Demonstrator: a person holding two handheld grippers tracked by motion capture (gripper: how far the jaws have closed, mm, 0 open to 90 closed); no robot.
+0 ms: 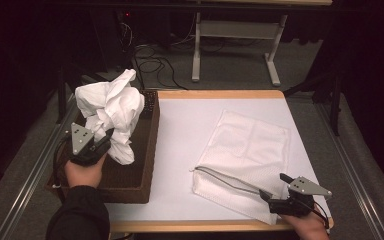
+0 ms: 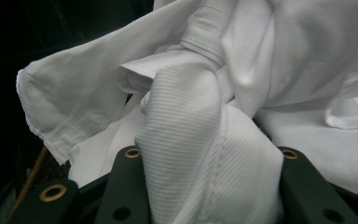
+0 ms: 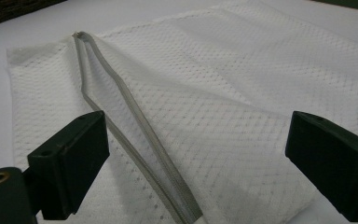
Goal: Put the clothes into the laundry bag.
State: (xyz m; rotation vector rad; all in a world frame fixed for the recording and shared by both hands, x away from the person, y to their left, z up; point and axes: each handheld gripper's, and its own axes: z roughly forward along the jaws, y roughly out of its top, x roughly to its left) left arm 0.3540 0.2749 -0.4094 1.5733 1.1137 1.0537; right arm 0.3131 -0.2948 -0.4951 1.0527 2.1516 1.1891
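A crumpled white garment (image 1: 111,107) hangs above a brown woven basket (image 1: 149,150) at the table's left. My left gripper (image 1: 105,140) is shut on the garment's lower folds; up close the striped white cloth (image 2: 191,154) bunches between its jaws. A white mesh laundry bag (image 1: 250,145) lies flat on the right of the table, its grey zipper (image 1: 225,181) running along the near edge and partly open. My right gripper (image 1: 273,186) stands open at the bag's near right corner. The zipper (image 3: 135,126) and mesh (image 3: 242,112) lie between its spread jaws, which touch neither.
The white tabletop (image 1: 185,130) has a wooden rim. The basket takes up its left edge. Beyond the table stand a grey desk frame (image 1: 196,55) and floor cables (image 1: 152,62). Metal rails (image 1: 360,165) run along both sides.
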